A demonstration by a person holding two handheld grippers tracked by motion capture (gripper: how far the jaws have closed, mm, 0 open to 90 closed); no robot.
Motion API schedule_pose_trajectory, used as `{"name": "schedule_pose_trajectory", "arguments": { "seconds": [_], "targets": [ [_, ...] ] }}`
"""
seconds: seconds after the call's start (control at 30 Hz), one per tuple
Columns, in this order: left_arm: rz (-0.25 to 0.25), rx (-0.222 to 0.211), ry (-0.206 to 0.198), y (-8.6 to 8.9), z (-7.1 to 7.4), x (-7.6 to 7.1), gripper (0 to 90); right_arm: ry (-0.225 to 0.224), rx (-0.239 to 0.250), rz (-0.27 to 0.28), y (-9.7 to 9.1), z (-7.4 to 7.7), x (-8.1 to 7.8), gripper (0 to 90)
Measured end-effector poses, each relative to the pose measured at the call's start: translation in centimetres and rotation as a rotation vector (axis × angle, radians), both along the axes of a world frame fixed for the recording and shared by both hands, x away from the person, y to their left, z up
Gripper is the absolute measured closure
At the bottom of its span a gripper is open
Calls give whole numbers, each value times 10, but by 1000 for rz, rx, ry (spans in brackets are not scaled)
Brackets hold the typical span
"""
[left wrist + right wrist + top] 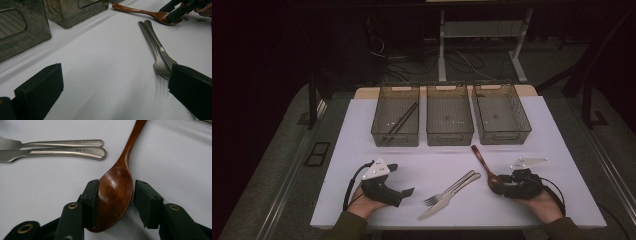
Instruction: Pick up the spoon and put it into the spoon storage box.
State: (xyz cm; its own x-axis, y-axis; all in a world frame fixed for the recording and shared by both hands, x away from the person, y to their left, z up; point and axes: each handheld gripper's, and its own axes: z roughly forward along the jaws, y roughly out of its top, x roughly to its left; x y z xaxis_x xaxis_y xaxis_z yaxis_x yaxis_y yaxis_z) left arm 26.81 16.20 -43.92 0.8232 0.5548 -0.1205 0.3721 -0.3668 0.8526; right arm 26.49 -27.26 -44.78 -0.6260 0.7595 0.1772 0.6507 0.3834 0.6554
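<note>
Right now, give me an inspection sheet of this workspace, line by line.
Surface: white tabletop, flat, no spills seen.
Job's things: brown wooden spoon, bowl between the right gripper's jaws, handle pointing toward the bins.
Clutter: steel fork and steel table knife lying side by side mid-table; three smoky clear plastic bins in a row, dark chopsticks in the left one.
Grippers: right gripper around the spoon bowl, one pad touching, the other apart; left gripper open over bare table.
Cables: black cable looping from the left gripper; more on the floor behind.
Surroundings: dark room, table legs beyond.
</note>
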Motion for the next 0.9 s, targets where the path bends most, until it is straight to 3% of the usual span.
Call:
{"name": "schedule_pose_trajectory", "arguments": {
  "seconds": [0.33, 0.7, 0.9],
  "targets": [
    [-3, -1, 0, 0, -1, 1, 0, -2, -16, 12, 3, 1, -2, 597],
    [-5, 2, 0, 0, 0, 0, 0, -2, 9, 59, 7, 1, -5, 734],
    [-9, 4, -2, -1, -1, 0, 0, 9, 50, 64, 7, 1, -5, 806]
  ]
}}
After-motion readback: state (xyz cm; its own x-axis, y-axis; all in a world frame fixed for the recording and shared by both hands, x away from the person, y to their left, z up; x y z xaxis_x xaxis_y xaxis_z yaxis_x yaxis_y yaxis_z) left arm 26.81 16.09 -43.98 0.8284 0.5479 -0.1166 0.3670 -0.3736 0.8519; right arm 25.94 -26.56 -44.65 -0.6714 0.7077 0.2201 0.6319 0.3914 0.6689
